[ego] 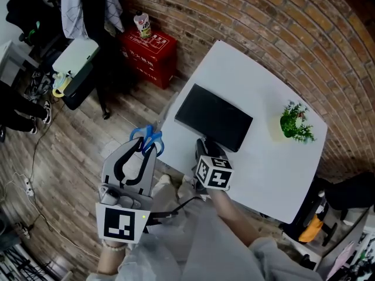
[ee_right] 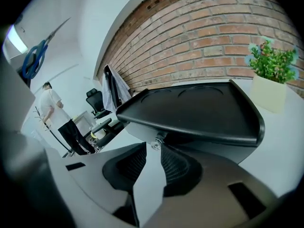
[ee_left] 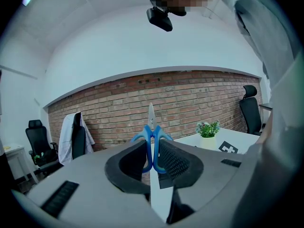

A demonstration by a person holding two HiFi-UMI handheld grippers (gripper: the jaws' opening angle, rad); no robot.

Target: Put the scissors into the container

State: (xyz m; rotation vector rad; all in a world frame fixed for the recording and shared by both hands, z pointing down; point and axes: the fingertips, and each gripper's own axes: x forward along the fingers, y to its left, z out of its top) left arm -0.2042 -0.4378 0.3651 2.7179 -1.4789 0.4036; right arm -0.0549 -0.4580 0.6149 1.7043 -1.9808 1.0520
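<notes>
Scissors held clear of table, container gripped at its edge

Brick wall backs a white table on which a black container sits near the corner closest to the person, seen from the head view. 2 hand-held grippers are at work. The right gripper reaches over the table's near edge to the container's near side, its jaws drawn in on a small metal fitting under the container's rim (in the right gripper view the container looks tilted, its near edge raised). The left gripper hangs off the table, above the wooden floor, well apart from the container. Its jaws are clamped on the blue handles of the scissors, whose blades point straight out past the jaw tips. A potted plant stands on the far side of the table, beyond the container.
</notes>
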